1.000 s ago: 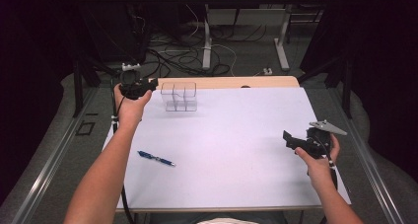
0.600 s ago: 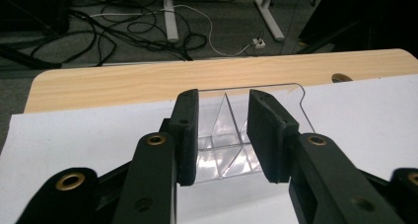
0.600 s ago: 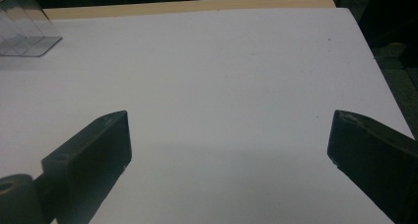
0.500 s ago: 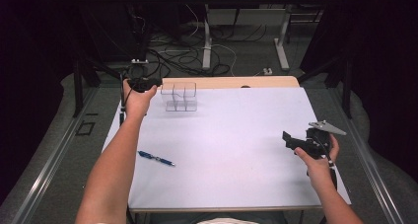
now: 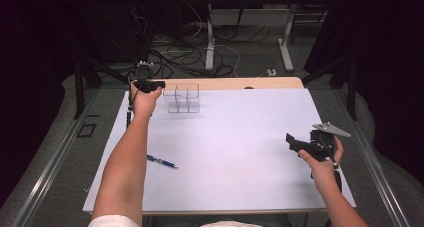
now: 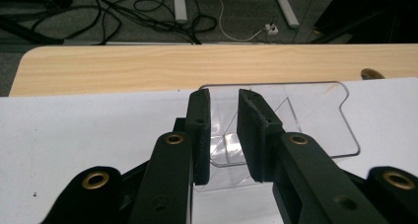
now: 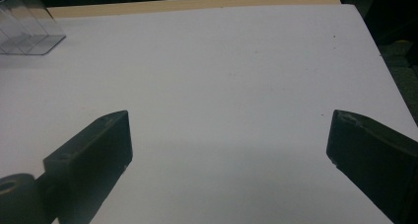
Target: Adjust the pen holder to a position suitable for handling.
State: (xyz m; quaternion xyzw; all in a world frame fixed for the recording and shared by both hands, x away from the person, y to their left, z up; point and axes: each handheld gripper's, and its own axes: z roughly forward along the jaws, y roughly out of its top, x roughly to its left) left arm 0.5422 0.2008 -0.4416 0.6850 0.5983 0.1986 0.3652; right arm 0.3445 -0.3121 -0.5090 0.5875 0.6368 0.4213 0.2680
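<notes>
Clear plastic organizer (image 5: 183,97) stands upright at 11 o'clock on the white surface (image 5: 240,137), near its far edge. Left gripper (image 6: 224,130) sits just at the organizer's left side; jaws narrowly parted with a clear wall between them, contact not certain. Blue pen (image 5: 161,161) lies flat at 8 o'clock, well apart. Right gripper (image 7: 229,145) at 4 o'clock, jaws spread wide over bare surface, holding nothing.
</notes>
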